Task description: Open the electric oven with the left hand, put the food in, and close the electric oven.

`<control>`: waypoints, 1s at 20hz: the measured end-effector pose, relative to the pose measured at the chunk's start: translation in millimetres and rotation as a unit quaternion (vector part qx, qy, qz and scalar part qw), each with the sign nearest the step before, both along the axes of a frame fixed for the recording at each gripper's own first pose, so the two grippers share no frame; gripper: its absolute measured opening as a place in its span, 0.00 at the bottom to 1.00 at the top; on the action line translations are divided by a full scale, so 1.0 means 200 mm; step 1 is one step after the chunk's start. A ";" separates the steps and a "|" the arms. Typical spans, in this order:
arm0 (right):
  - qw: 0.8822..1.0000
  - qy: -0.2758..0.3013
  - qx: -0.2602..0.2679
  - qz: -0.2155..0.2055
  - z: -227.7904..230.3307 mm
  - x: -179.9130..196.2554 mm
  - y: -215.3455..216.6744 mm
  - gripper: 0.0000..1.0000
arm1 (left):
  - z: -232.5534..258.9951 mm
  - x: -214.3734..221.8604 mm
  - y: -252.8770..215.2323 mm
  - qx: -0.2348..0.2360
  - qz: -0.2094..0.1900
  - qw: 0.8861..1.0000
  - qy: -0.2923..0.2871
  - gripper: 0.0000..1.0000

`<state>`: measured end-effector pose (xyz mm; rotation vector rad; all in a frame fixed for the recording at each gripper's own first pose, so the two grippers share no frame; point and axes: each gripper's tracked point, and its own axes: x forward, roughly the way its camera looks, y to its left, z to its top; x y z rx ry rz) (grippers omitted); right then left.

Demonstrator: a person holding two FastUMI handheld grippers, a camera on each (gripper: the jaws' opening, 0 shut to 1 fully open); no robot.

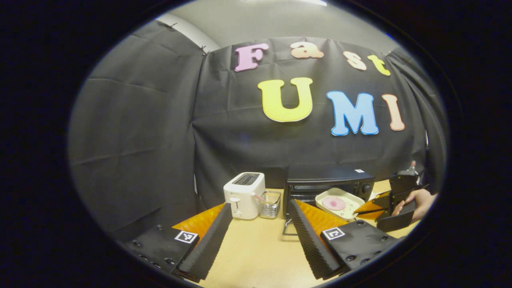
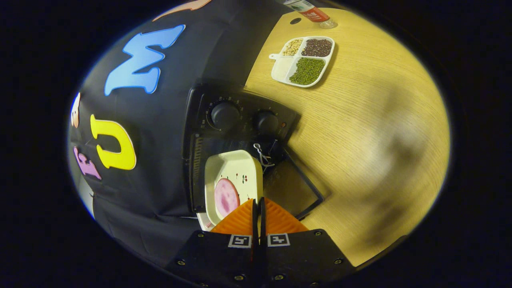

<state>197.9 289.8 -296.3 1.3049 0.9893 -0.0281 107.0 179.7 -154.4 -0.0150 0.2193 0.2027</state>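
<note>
- Our right tool (image 2: 258, 208), clenched on the plate's (image 2: 234, 166) rim, carries the ham slice (image 2: 226, 197) into the open oven (image 2: 240, 120).
- Our left tool (image 1: 260, 228) hangs released; next, slide the plate level.

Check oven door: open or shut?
Open. The oven door hangs folded down at the front, and the right gripper holds the plate with the ham slice at the mouth of the cavity.
</note>
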 end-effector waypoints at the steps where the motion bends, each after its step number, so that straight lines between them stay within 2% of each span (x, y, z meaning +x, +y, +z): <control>1: 1.000 0.003 0.005 -0.012 -0.01 0.04 0.02 0.00 | -0.01 0.01 0.01 0.001 0.000 1.000 0.002 0.97; 6: 0.997 0.013 0.038 -0.067 -0.08 0.21 0.16 0.01 | -0.08 0.05 0.05 0.006 0.002 1.000 0.021 0.97; 9: 0.995 0.019 0.057 -0.081 -0.11 0.29 0.25 0.01 | -0.08 0.07 0.05 0.015 -0.001 1.000 0.026 0.97; 14: 0.994 0.003 0.045 -0.103 -0.12 0.40 0.29 0.03 | -0.11 0.09 0.04 0.017 -0.001 0.999 0.033 0.97; 17: 0.994 -0.020 0.059 -0.095 -0.06 0.41 0.31 0.12 | -0.10 0.12 0.03 0.018 -0.003 0.999 0.031 0.97; 18: 0.994 -0.028 0.059 -0.091 -0.05 0.41 0.30 0.20 | -0.11 0.12 0.03 0.017 -0.003 0.999 0.031 0.97; 19: 0.994 -0.038 0.059 -0.087 -0.03 0.40 0.30 0.42 | -0.09 0.13 0.01 0.014 -0.006 0.999 0.029 0.97; 20: 0.994 -0.043 0.063 -0.080 -0.01 0.38 0.30 0.56 | -0.09 0.15 0.00 0.013 -0.009 1.000 0.026 1.00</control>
